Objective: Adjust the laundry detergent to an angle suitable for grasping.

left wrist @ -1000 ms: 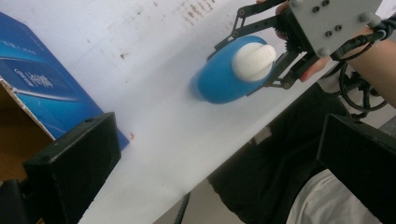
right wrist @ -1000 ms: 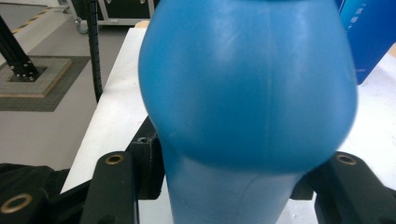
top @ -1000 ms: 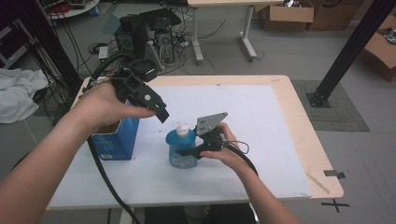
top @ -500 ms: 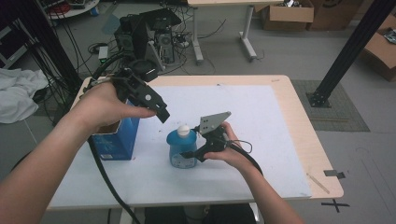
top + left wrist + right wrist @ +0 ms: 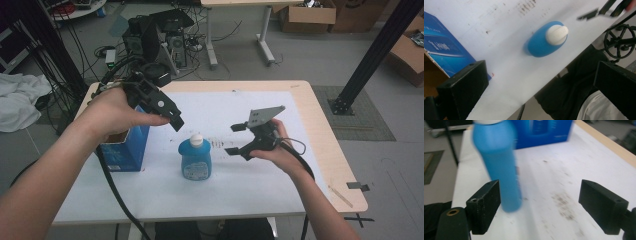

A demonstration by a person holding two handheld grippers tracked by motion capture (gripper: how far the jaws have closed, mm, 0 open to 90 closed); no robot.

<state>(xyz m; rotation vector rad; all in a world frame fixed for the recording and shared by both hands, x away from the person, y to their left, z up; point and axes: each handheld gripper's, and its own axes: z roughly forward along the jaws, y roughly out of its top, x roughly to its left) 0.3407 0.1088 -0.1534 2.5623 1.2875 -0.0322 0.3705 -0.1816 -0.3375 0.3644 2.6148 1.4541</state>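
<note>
A small blue bottle stands upright on the table, likely light, smooth plastic best gripped mid-body, as the right gripper, jaws just opened wide and empty, sits beside it and the left gripper hangs open above.

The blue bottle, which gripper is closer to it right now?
Left, narrowly. The left gripper hangs open just above the blue bottle, toward the box. The right gripper, jaws just opened, has drawn off to its right side, empty.

Blue bottle, white cap, label on front, upright on white table cover, beside blue box
</note>
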